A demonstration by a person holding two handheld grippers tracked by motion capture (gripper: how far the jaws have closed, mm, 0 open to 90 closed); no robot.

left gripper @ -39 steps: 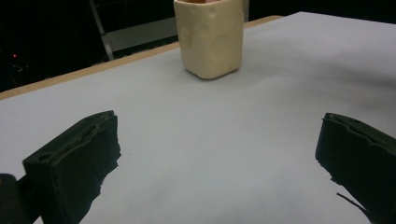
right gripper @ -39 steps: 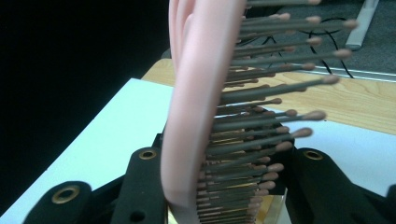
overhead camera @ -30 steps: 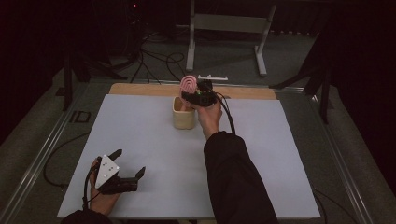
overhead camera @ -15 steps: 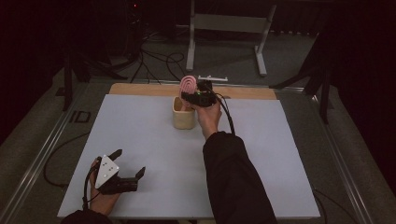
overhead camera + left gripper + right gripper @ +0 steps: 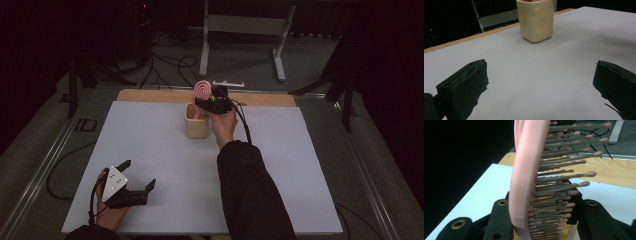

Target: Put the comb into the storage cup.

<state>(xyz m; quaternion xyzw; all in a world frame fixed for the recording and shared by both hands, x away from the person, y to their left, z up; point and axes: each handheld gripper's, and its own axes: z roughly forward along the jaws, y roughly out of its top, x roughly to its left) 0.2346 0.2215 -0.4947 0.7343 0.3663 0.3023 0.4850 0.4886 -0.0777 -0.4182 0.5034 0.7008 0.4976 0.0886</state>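
A cream cup (image 5: 196, 121) (image 5: 537, 21) stands on the white table (image 5: 150, 140), toward its far middle. A pink hairbrush (image 5: 202, 90) (image 5: 524, 182) stands upright over the cup, bristles to the right in the right gripper view. Its lower end seems to reach into the cup. My right gripper (image 5: 212, 102) (image 5: 547, 217) is shut on the brush, one jaw on each side of its head. My left gripper (image 5: 138, 174) (image 5: 539, 75) rests near the table's front left corner, open, with bare table between its jaws and the cup straight ahead of it.
A wooden strip (image 5: 260, 98) runs along the table's far edge. Beyond it, a metal stand (image 5: 240, 30) and loose cables (image 5: 165, 65) lie on the floor. Metal rails (image 5: 45, 165) border the table's sides.
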